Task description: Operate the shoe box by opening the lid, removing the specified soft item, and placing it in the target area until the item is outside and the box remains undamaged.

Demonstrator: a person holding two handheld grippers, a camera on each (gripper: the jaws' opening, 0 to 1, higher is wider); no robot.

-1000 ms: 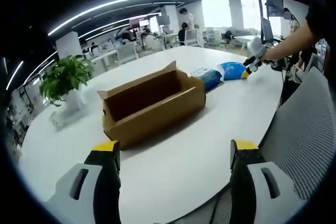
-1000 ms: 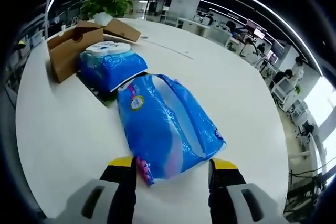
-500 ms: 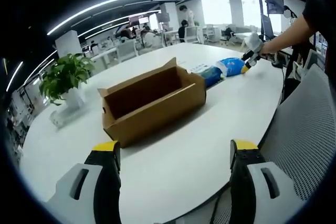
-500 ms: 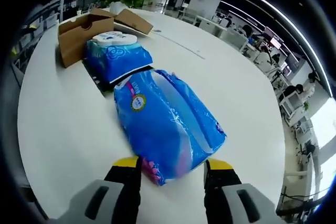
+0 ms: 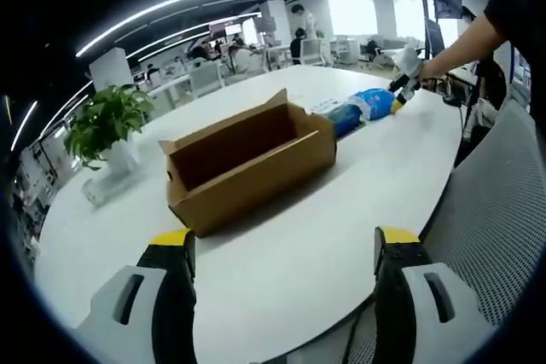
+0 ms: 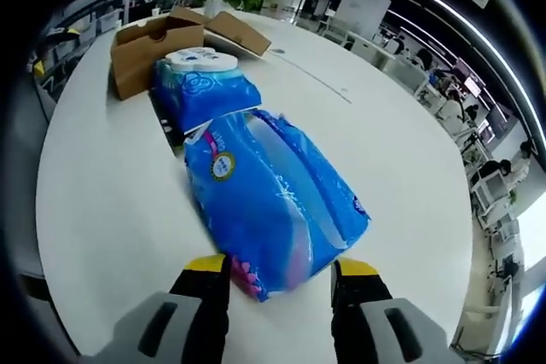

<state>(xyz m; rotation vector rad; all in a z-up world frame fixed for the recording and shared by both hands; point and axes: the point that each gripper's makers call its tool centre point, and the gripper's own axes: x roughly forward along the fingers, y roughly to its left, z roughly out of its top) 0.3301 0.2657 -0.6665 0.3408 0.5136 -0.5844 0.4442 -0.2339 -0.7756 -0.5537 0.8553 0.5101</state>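
In the left gripper view, the left hand-held gripper hangs spread and empty over the white worktop, facing the open cardboard shoe box with a potted plant off to one side — beyond the box lies the blue soft pack, with the right hand-held gripper at its far end. In the right gripper view, the right hand-held gripper pinches the near end of the blue soft pack, which lies on the worktop outside the shoe box — a second blue pack sits between them.
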